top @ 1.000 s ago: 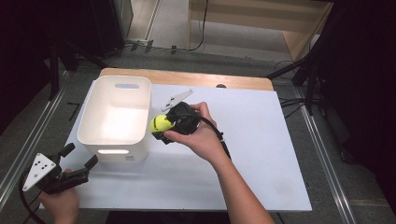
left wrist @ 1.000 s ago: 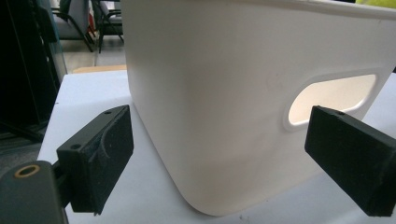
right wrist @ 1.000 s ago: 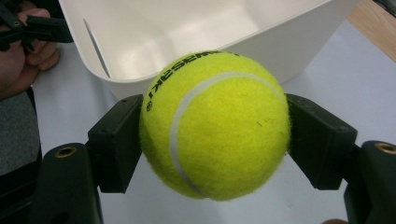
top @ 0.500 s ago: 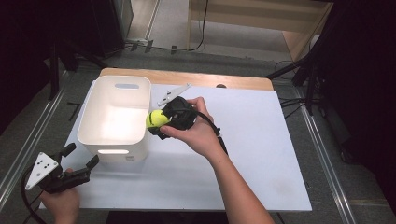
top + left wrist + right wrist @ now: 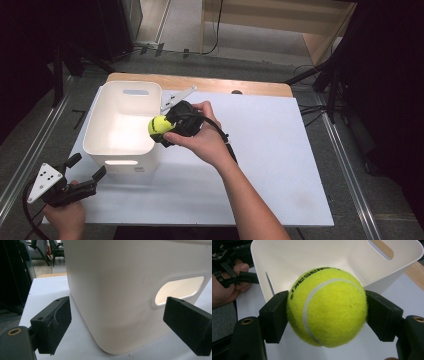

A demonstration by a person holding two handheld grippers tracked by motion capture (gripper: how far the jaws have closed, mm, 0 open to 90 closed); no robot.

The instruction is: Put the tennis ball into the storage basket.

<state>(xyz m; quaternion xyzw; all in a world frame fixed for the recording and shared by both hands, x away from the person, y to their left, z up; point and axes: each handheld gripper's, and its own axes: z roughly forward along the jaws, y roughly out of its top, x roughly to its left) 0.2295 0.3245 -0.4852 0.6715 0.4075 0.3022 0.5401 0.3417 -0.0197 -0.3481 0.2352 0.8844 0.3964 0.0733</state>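
Observation:
A yellow tennis ball (image 5: 159, 125) (image 5: 327, 307) is clamped between both pads of my right gripper (image 5: 162, 127) (image 5: 325, 315), which is shut on it. The ball hangs at the right rim of the white bin (image 5: 117, 145) (image 5: 352, 262), just over its edge. In the right gripper view the bin's empty inside lies behind the ball. My left gripper (image 5: 85, 172) (image 5: 117, 327) rests near the table's front left corner, open, its pads (image 5: 53, 320) apart on either side of the bin's near corner (image 5: 120, 297) without touching it.
The white table top (image 5: 270, 150) stretches to the right of the bin. A grey three-cornered plate (image 5: 177, 97) lies behind the right hand near the wooden back edge (image 5: 250, 87). A metal rail (image 5: 30, 150) runs along the table's left side.
My right gripper has carried the ball a little to the left, from beside the bin's right wall to over its rim. The left gripper has stayed where it was.

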